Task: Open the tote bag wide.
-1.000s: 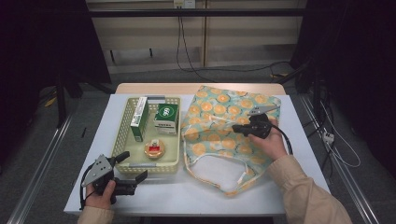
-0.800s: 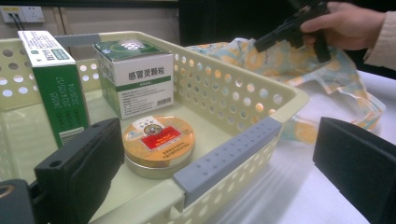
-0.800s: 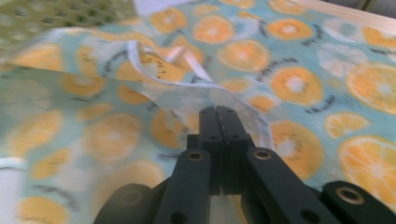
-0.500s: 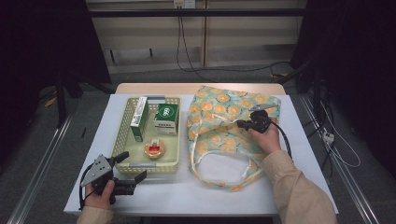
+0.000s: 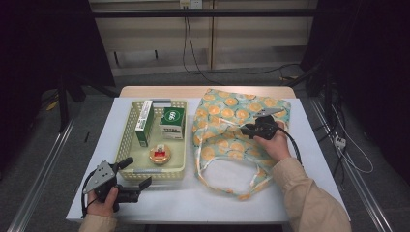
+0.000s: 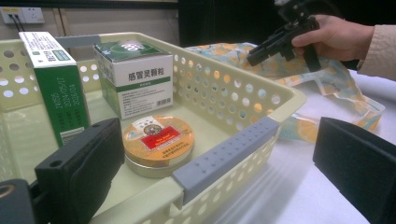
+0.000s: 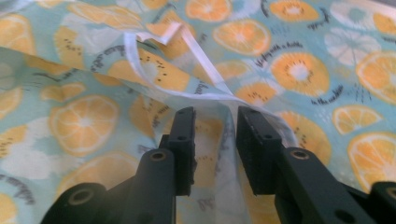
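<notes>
Right of the basket [image 5: 125, 145], the right tool [image 7: 212, 122] has just been opening, its jaws parted around a fold of the fruit-print bag [image 5: 232, 140] to release it, while the left tool [image 5: 134, 173] waits open below the basket.

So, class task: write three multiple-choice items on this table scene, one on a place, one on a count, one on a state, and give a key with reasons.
1. Where does the round tin lie?
A. in the basket's near part
B. on the fruit-print bag
C. on the bare table

2. How many green-and-white boxes stand in the basket?
A. one
B. two
C. four

3. How do the right gripper's jaws stand?
A. parted, with the bag's fabric between them
C. clamped on the tin
B. shut on a box

Key: 1 A, the tin sits in the basket in front of the boxes. 2 B, a tall narrow box and a squarer box. 3 A, the right gripper view shows a gap between the jaws over the fruit-print bag; they have just been opening.
</notes>
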A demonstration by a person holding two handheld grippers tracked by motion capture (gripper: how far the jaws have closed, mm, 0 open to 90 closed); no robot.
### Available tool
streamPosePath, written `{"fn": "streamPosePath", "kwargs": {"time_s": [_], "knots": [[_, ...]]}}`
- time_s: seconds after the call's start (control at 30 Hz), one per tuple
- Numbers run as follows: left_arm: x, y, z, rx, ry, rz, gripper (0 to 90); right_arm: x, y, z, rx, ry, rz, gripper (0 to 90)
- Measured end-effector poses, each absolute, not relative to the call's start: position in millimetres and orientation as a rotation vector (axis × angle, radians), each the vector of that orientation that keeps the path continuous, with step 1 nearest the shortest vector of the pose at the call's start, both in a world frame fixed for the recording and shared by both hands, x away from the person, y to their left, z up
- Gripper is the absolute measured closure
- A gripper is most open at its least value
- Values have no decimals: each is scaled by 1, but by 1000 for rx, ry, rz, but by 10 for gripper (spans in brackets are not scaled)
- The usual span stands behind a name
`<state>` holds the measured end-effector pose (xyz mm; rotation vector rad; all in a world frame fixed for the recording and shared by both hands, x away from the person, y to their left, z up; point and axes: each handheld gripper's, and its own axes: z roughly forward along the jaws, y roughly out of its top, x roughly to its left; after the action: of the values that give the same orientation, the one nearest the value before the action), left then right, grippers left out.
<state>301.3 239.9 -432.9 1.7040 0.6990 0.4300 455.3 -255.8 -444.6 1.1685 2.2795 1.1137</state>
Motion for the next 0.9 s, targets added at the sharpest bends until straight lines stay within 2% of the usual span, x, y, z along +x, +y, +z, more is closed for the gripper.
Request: {"fn": "streamPosePath", "kwargs": {"time_s": [0.17, 0.23, 0.3, 0.4, 0.53, 0.77, 0.9], "knots": [[301, 239, -433, 1705, 702, 427, 20, 449, -252, -437, 1136, 2268, 1182, 666], [302, 238, -433, 1711, 699, 428, 20, 446, -251, -435, 1126, 2286, 1201, 716], [302, 238, -433, 1712, 697, 425, 20, 444, -251, -435, 1111, 2305, 1240, 837], [302, 238, -433, 1715, 695, 425, 20, 441, -249, -436, 1091, 2353, 1260, 900], [302, 237, -433, 1711, 698, 421, 20, 438, -247, -437, 1092, 2361, 1265, 890], [302, 237, -433, 1715, 696, 424, 20, 430, -242, -430, 1104, 2354, 1321, 760], [302, 236, -433, 1712, 699, 423, 20, 421, -237, -429, 1063, 2395, 1351, 854]]}}
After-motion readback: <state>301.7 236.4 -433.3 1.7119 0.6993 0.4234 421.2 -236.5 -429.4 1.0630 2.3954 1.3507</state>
